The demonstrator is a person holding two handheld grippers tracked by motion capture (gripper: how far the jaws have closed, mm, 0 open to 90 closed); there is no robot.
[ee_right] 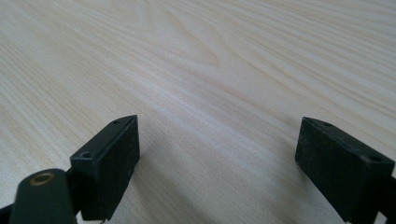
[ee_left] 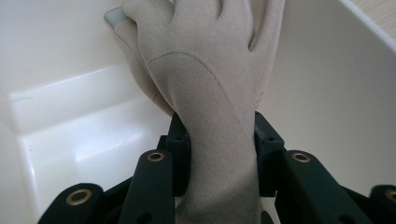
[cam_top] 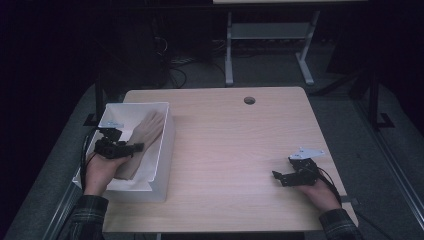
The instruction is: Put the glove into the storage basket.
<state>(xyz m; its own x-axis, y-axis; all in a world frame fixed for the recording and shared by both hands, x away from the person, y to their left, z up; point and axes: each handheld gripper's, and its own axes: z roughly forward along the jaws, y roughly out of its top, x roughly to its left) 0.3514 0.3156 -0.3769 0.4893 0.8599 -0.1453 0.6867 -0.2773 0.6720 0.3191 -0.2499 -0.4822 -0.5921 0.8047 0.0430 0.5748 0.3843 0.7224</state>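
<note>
The left tongs clamp the cuff of a beige glove, which hangs ahead of them inside the white bin; by my judgement only the release remains. The right tongs rest wide open and empty on the surface.

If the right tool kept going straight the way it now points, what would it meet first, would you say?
Probably nothing soon: the right tool stands open and low over the bare table, aimed across it toward the white box. As depth is hard to judge, it might graze the wood first.
</note>
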